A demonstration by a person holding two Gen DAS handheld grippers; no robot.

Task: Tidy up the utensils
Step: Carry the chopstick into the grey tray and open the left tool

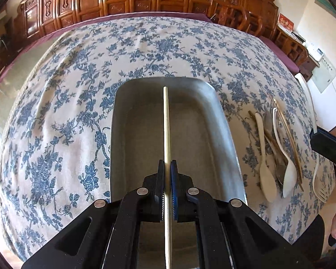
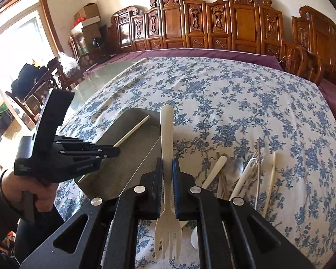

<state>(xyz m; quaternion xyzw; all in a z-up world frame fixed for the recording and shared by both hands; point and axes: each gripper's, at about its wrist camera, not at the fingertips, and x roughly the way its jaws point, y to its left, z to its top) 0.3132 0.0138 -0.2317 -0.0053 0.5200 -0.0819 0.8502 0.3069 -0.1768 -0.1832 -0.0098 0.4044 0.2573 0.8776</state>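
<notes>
My left gripper is shut on a pale wooden chopstick and holds it lengthwise above the grey metal tray. From the right wrist view the left gripper hangs over the tray, with the chopstick sticking out toward the tray's far end. My right gripper is shut on a cream plastic fork, tines toward the camera, handle pointing away. The fork shows at the right edge of the left wrist view, under the right gripper.
A pile of loose utensils lies on the blue floral tablecloth right of the tray: white spoons, a metal spoon, chopsticks. The same utensils lie just right of my right gripper. Carved wooden chairs line the table's far side.
</notes>
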